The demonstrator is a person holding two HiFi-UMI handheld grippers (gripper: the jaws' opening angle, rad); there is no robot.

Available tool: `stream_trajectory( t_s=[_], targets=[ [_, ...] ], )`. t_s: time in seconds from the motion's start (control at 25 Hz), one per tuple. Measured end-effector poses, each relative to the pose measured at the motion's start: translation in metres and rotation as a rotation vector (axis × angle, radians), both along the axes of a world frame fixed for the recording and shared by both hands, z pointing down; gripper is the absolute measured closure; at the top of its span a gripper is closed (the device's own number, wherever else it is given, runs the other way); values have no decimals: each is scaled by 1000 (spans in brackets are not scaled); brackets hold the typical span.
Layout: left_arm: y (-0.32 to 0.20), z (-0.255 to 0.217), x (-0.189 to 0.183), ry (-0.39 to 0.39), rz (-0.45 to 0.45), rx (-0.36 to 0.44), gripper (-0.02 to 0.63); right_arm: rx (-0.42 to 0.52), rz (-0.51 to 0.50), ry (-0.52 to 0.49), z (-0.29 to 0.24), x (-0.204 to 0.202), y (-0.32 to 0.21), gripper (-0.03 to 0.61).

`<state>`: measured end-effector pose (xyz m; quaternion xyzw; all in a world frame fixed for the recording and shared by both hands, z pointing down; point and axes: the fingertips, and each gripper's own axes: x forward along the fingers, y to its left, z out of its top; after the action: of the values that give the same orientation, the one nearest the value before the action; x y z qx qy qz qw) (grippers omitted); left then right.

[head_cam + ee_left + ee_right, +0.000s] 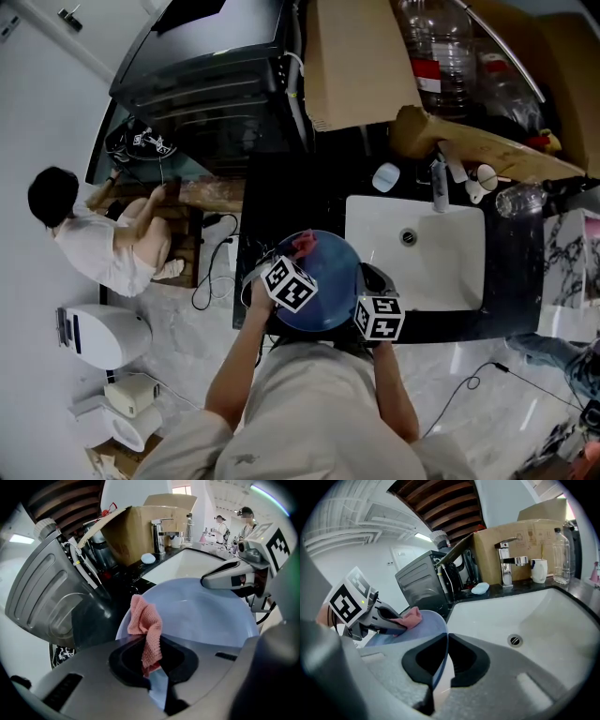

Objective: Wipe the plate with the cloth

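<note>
- Dark counter (272,202) beside a white sink (450,281); the plate (201,620) is held over the counter's front edge.
- Right gripper (446,641) clamps the plate's rim. The plate is stiff, slick and probably breakable, so the rim is the place to grip.
- Left gripper (153,656) pinches the cloth (146,625), which is soft and light and lies against the plate.

Black counter (291,192), white sink (455,277), soap (385,177), mug (538,570)
</note>
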<state>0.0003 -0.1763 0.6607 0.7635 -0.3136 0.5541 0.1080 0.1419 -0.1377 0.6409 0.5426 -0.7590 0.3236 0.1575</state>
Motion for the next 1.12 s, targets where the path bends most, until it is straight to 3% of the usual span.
stream_trajectory(
  t_s=[0.72, 1.12],
  targets=[
    [20, -1, 58, 84, 140, -21, 580, 2, 18, 0, -1, 0, 0, 560],
    [46, 0, 83, 120, 259, -78, 580, 3, 21, -2, 1, 0, 0, 560]
  ],
)
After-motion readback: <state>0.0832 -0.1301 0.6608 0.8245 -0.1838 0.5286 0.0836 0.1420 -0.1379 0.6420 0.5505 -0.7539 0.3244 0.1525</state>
